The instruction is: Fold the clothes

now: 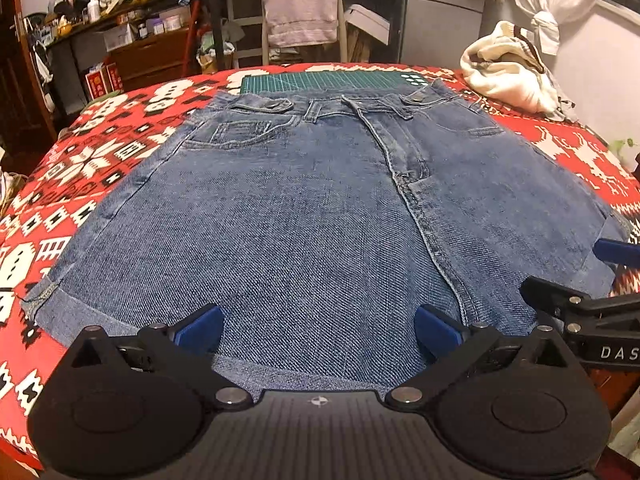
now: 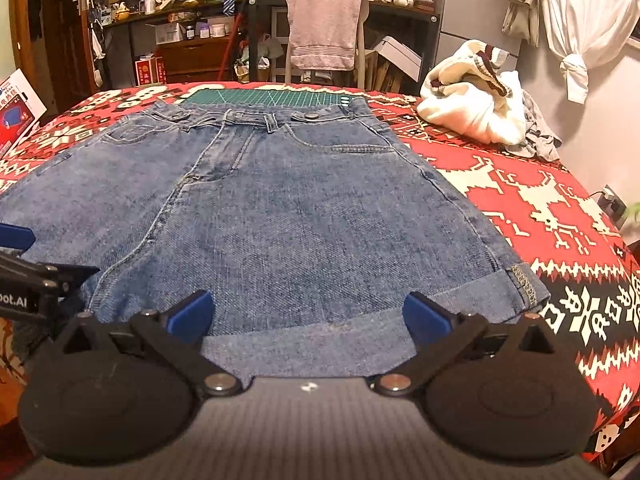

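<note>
While the denim shorts (image 1: 304,208) lie spread flat on the red patterned tablecloth (image 1: 100,168), front side up, their waistband sits toward the far edge of the tabletop and their rolled leg hems toward the near edge, where you hold both grippers. Your left gripper (image 1: 318,330) is positioned at the hem of the left leg with its jaws spread wide; the blue fingertips (image 1: 200,330) stand on either side of a span of denim and grip nothing. Your right gripper (image 2: 306,314) is positioned at the hem of the right leg in the same way, jaws wide apart and holding nothing. In the left wrist view, the right gripper appears at the right edge, just beside the left one. The waistband overlaps a green cutting mat (image 1: 320,80) at the far edge of the tabletop. A cream garment (image 2: 476,96) lies crumpled at the far right corner, well apart from the shorts. Beyond the tabletop, a pink towel (image 2: 324,24) hangs over a chair back.
</note>
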